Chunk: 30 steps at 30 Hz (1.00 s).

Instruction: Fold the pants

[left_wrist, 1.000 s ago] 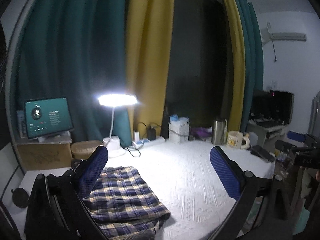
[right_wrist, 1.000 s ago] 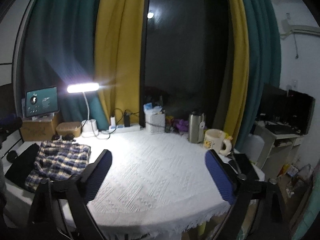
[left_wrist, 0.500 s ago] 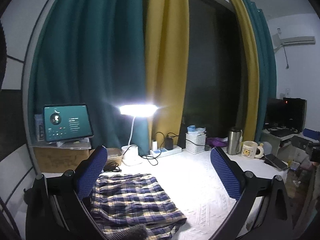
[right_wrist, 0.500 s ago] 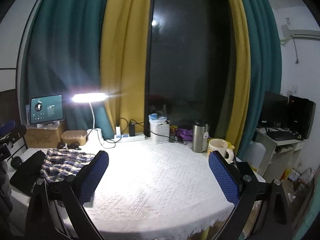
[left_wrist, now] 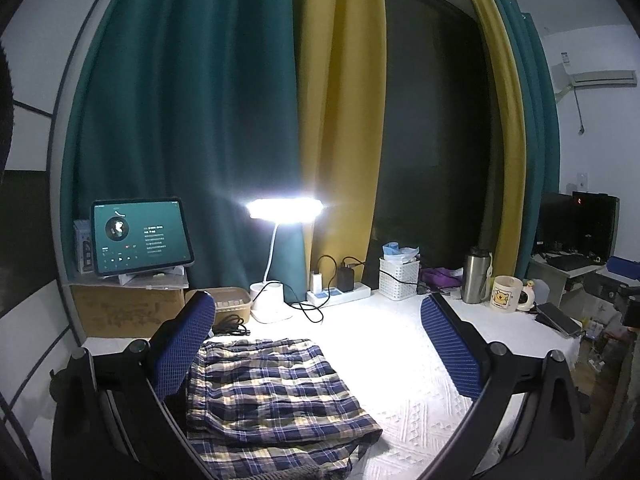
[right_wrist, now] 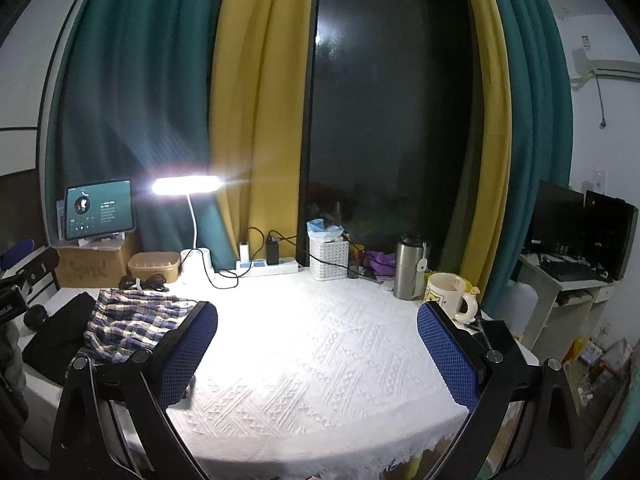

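Plaid pants (left_wrist: 276,392) lie in a folded stack at the table's (right_wrist: 320,360) left edge, long axis front-to-back. Left gripper (left_wrist: 316,352) hovers above them, jaws released, empty. Right gripper (right_wrist: 320,354), also spread and empty, is over the table's middle, well apart: left is nearer.

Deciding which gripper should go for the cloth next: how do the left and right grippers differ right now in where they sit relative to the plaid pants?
The left gripper hangs directly over the plaid pants, which fill its lower view; the right gripper faces bare white tablecloth, with the pants off to its left. The left gripper's left finger overlaps the cloth edge; the right gripper's fingers frame only tablecloth. Both are open and hold nothing.
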### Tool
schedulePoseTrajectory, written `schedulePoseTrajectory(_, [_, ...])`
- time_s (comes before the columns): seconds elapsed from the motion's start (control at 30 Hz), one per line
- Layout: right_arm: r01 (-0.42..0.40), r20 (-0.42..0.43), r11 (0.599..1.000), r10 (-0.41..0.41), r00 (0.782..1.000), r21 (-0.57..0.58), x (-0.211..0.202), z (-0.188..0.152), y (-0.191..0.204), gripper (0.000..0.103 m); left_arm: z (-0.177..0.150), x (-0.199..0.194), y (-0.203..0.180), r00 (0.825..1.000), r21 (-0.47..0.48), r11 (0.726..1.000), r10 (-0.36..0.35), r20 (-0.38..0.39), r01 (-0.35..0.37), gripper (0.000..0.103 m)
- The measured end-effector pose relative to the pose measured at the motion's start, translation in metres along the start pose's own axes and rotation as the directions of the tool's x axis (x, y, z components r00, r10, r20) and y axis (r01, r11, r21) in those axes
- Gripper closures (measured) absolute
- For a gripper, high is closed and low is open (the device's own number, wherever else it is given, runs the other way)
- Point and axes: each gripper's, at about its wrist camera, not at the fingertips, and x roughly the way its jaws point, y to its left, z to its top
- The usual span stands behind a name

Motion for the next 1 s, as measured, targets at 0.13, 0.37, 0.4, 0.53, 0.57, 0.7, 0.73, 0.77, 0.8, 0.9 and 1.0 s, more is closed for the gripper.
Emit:
schedulePoseTrajectory(0.13, [0.001, 0.003, 1.000, -0.001, 1.000, 0.016, -0.0010, -0.0005, -0.0014, 0.003, 0.0006, 0.0003, -0.0014, 1.000, 0.004, 1.000, -0.006, -0.003, 0.006, 0.001])
schedulePoseTrajectory(0.37, [-0.002, -0.003, 1.000, 0.002, 1.000, 0.016, 0.0009, -0.0012, -0.0032, 0.003, -0.0003, 0.0015, -0.0031, 0.999, -0.010, 0.999, -0.031, -0.016, 0.031, 0.001])
schedulePoseTrajectory(0.4, [-0.002, -0.003, 1.000, 0.002, 1.000, 0.015, 0.0010, -0.0012, -0.0031, 0.003, -0.0005, 0.0016, -0.0033, 0.999, -0.010, 0.999, -0.031, -0.018, 0.031, 0.001])
schedulePoseTrajectory(0.53, [-0.004, -0.004, 1.000, 0.004, 1.000, 0.013, 0.0017, -0.0019, -0.0018, 0.003, -0.0010, 0.0023, -0.0042, 0.999, -0.008, 0.999, -0.034, -0.019, 0.034, 0.001])
schedulePoseTrajectory(0.57, [-0.006, -0.003, 1.000, 0.006, 1.000, 0.012, 0.0017, -0.0020, -0.0015, 0.003, -0.0012, 0.0026, -0.0041, 0.999, -0.009, 0.999, -0.040, -0.020, 0.040, 0.001])
schedulePoseTrajectory(0.7, [-0.006, -0.003, 1.000, 0.006, 1.000, 0.009, 0.0032, -0.0021, -0.0007, 0.003, -0.0030, 0.0053, -0.0045, 0.998, -0.012, 0.998, -0.054, -0.032, 0.054, 0.001])
schedulePoseTrajectory(0.73, [-0.004, -0.003, 1.000, 0.004, 1.000, 0.009, 0.0035, -0.0022, -0.0005, 0.003, -0.0031, 0.0053, -0.0050, 0.998, -0.011, 0.999, -0.053, -0.031, 0.052, 0.001])
schedulePoseTrajectory(0.77, [-0.003, -0.003, 1.000, 0.003, 1.000, 0.009, 0.0041, -0.0026, -0.0005, 0.003, -0.0030, 0.0051, -0.0051, 0.998, -0.011, 0.999, -0.054, -0.031, 0.053, 0.001])
schedulePoseTrajectory(0.8, [-0.002, -0.005, 1.000, 0.002, 1.000, 0.012, 0.0047, -0.0029, -0.0012, 0.003, -0.0029, 0.0049, -0.0053, 0.998, -0.012, 0.998, -0.054, -0.030, 0.054, 0.001])
schedulePoseTrajectory(0.9, [0.003, -0.005, 1.000, -0.003, 1.000, 0.013, 0.0054, -0.0032, -0.0022, 0.003, -0.0034, 0.0058, -0.0050, 0.998, -0.016, 0.999, -0.052, -0.030, 0.052, 0.001])
schedulePoseTrajectory(1.0, [0.004, -0.005, 1.000, -0.004, 1.000, 0.016, 0.0054, -0.0039, -0.0026, 0.003, -0.0036, 0.0070, -0.0046, 0.998, -0.016, 0.999, -0.051, -0.034, 0.051, 0.001])
